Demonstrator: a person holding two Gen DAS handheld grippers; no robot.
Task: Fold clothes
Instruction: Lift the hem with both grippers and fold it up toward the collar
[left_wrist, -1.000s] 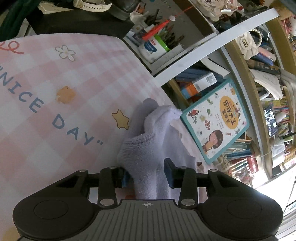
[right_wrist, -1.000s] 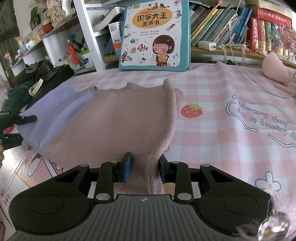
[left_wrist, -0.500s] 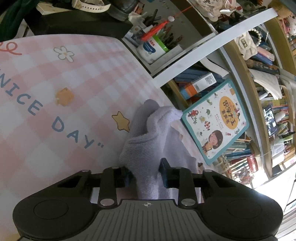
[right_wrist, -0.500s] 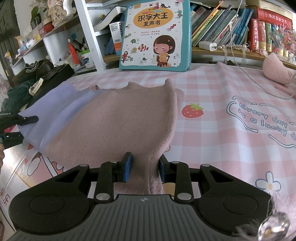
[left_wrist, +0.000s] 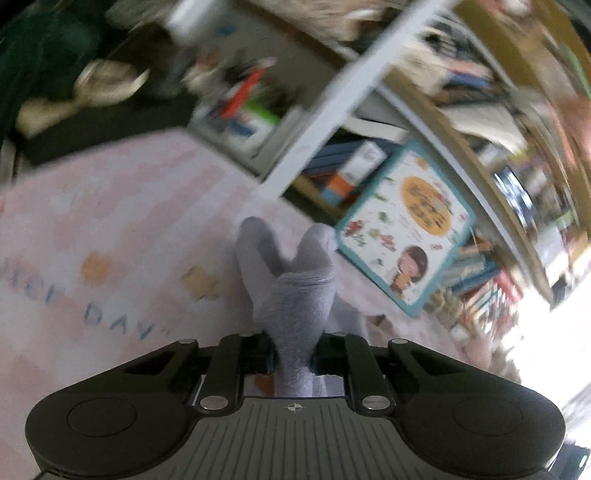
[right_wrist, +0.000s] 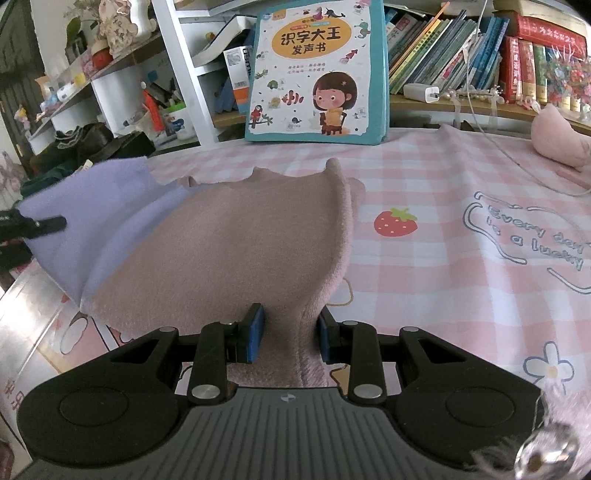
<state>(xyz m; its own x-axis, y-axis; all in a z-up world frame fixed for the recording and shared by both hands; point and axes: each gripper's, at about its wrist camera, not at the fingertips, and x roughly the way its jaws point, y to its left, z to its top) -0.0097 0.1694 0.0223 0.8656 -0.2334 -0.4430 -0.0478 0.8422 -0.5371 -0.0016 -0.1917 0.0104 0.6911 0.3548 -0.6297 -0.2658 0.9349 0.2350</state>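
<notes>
Garment (right_wrist: 236, 243) spans sideways between both grippers, over the pink checked cloth (right_wrist: 443, 177): left gripper (left_wrist: 293, 354) closing on bunched lilac end, right gripper (right_wrist: 290, 338) clamped on pink end. Open room ahead up to the picture book (right_wrist: 317, 70); cloth edge close at left

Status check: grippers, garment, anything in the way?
Left gripper closing on the lilac end. Right gripper clamped on the pink end. Garment lifted between them. Picture book stands beyond it.

a home room, likely a child's. crowded bookshelves (right_wrist: 461, 55), a children's picture book (right_wrist: 317, 70) and a pink checked tablecloth (right_wrist: 461, 177) are seen.
</notes>
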